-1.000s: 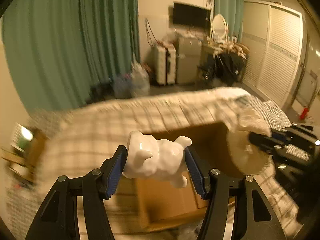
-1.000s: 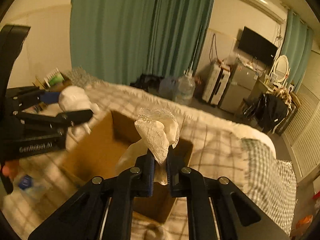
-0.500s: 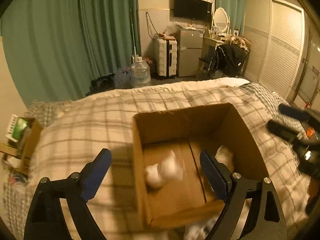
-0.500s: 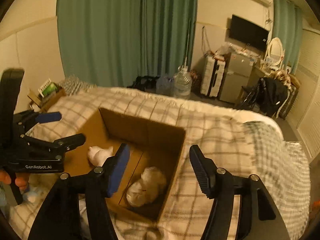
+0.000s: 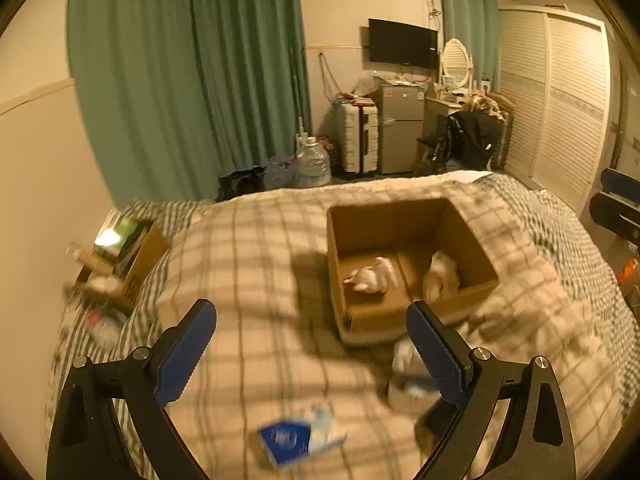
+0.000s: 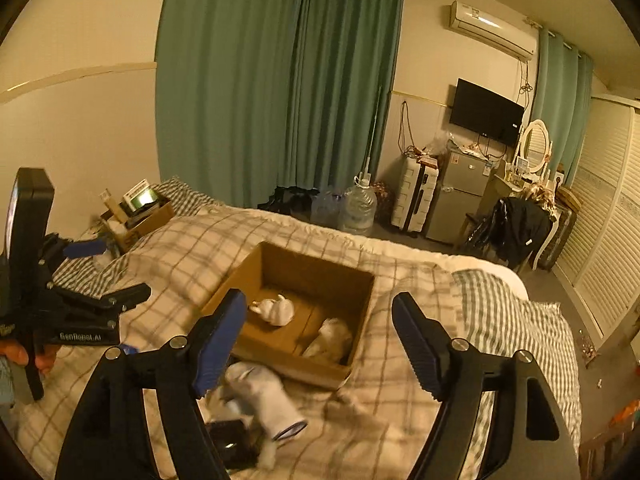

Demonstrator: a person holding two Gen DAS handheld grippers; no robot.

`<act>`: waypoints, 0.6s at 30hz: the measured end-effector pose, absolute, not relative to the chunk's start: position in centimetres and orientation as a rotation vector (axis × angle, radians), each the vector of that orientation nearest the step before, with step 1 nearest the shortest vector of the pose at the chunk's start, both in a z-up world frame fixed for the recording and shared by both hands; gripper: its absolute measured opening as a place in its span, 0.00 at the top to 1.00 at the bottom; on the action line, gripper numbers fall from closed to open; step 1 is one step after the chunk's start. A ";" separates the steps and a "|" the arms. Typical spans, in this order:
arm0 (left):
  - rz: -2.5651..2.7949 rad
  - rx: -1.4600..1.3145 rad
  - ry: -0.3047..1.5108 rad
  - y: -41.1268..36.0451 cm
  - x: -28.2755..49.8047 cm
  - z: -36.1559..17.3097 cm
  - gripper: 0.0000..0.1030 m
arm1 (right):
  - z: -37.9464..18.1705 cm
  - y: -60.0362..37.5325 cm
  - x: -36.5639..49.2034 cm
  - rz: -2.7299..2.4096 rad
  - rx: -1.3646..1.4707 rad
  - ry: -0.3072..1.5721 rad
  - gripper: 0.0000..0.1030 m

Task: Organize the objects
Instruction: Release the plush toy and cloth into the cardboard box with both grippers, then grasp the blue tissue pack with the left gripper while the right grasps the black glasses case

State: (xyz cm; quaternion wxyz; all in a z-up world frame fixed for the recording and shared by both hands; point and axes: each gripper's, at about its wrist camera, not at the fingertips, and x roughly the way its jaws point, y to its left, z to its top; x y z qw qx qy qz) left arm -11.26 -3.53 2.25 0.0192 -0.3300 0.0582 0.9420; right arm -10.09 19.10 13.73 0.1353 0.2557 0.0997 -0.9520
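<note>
Left gripper (image 5: 312,332) jaws wide apart, nothing between, hanging over plaid blanket (image 5: 256,272) to the left of the cardboard box (image 5: 404,316). Right gripper (image 6: 318,324) jaws also wide apart, empty, over near edge of box. Inside box: white ceramic figurine (image 6: 274,311) lying on its side toward the left, crumpled white lace cloth (image 6: 332,338) against the right wall, the two apart. Outside box on blanket, just beside its near wall: white sock (image 6: 266,398), dark flat item (image 6: 232,442) partly hidden, type unclear. Blue-labelled packet (image 5: 298,438) blurred, near left gripper
</note>
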 end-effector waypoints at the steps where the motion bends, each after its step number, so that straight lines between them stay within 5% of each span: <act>1: 2.939 -1.023 0.179 -3.7 -10.5 1.7 0.04 | 12.9 18.5 -9.2 -2.762 0.740 0.290 0.27; 9: 3.073 -1.175 -0.005 -5.3 -6.4 -5.9 0.04 | 1.1 13.7 -8.2 -2.763 0.904 0.490 0.27; 18: 2.998 -1.296 0.048 -5.1 -7.0 -9.6 0.04 | -7.7 11.4 -9.7 -2.482 1.226 0.535 0.28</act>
